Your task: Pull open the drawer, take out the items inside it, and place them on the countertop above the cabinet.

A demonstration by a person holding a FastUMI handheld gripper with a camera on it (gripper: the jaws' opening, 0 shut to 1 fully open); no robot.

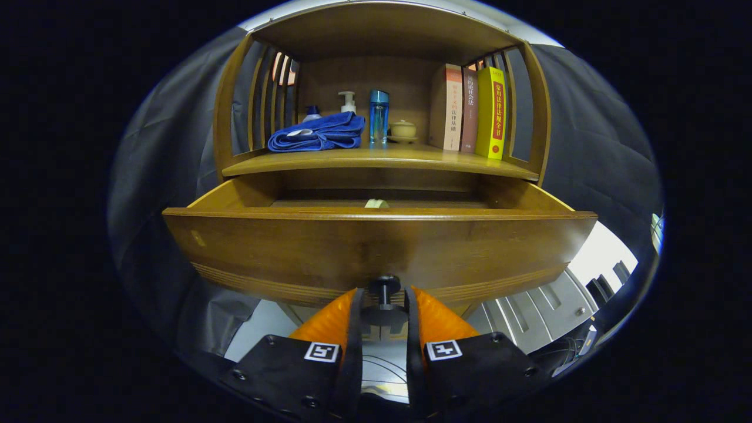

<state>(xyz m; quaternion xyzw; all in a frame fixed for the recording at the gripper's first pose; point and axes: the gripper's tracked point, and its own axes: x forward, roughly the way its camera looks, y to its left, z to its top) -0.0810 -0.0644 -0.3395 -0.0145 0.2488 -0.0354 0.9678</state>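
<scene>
Drawer point(376, 247): pulled well out, front panel just ahead of jaws. Gripper point(383, 305) fingers close either side of knob point(384, 289), seemingly pinching it; contact unclear.

Pale item point(376, 203): beyond drawer front, mostly hidden.

Risk: fingers slipping off small knob; overpull dropping drawer.

Countertop point(382, 160), above and beyond jaws: crowded — blue towel point(317, 134), bottles point(378, 116), books point(473, 110); little free room. Dark cloth walls surround.
</scene>
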